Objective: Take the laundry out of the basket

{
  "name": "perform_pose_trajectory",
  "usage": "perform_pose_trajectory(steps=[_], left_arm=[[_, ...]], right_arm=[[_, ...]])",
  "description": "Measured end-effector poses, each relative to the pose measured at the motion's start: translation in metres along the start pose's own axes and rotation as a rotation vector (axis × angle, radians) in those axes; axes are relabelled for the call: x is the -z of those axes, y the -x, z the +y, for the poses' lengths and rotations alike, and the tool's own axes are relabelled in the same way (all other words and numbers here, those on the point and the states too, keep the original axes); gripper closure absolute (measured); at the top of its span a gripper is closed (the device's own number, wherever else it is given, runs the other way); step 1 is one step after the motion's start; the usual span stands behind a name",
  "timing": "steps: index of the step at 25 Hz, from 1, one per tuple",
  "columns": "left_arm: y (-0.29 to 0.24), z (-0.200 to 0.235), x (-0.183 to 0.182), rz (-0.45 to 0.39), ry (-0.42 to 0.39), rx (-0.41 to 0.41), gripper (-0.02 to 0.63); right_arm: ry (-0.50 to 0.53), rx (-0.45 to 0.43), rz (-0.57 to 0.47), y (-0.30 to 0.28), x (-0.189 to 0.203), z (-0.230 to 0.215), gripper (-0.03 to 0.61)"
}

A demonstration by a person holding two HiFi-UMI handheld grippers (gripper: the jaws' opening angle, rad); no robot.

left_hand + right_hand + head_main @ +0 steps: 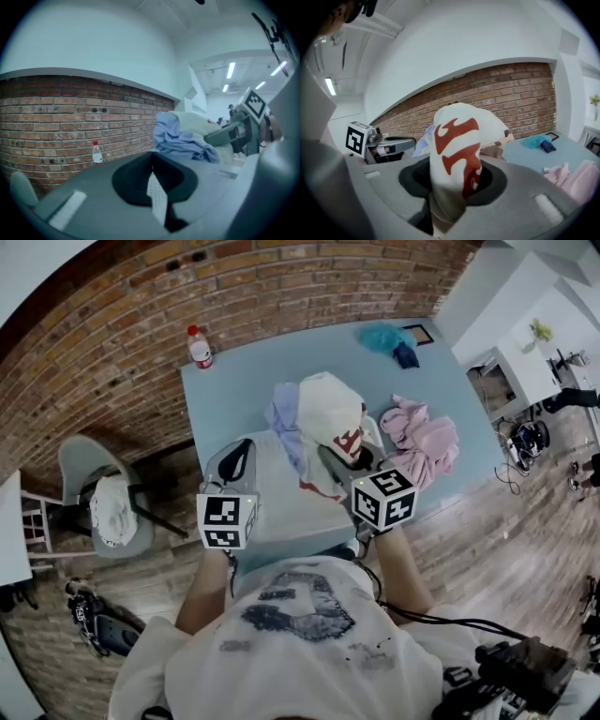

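Right tongs (451, 190) grasping one white, red-printed shirt (330, 413) above the basket (281, 512), left tongs (157, 190) clenched on nothing; the one blue garment (286, 427) touching the shirt may be dragged off the bench (248, 376); beyond, one pink heap (422, 442), one bottle (199, 346).

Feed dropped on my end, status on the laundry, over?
Right gripper shut on white garment with red print, raised. Left gripper shut, empty. Blue garment bunched beside it; nothing blocking.
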State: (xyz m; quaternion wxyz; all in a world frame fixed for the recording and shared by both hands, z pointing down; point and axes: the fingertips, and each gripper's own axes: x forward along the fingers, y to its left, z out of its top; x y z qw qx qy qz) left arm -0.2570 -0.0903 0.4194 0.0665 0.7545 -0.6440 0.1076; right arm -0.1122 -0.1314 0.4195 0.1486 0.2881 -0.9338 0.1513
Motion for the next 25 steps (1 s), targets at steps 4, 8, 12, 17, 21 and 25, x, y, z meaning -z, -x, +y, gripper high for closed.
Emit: perform_pose_trajectory(steps=[4,8,12,17,21,25], left_arm=[[0.001,-0.006,-0.007,-0.019,0.005,-0.007,0.623],[0.000,-0.012,-0.010,-0.026,-0.001,0.010,0.623],[0.000,-0.018,-0.008,-0.021,-0.001,0.021,0.623],[0.001,-0.022,-0.005,-0.019,0.000,0.025,0.623],[0.001,-0.020,-0.005,-0.017,0.001,0.024,0.623],[0.001,-0.016,-0.004,-0.011,0.003,0.018,0.623]], right_arm=[[-0.005,0.097,-0.071,0.012,-0.009,-0.005,0.422],[-0.006,0.111,-0.070,0.014,-0.010,-0.006,0.421],[-0.009,0.115,-0.066,0.017,-0.008,-0.007,0.420],[-0.011,0.106,-0.067,0.017,-0.006,-0.005,0.422],[-0.009,0.105,-0.066,0.017,-0.007,-0.005,0.422],[-0.008,0.104,-0.065,0.015,-0.009,-0.005,0.422]])
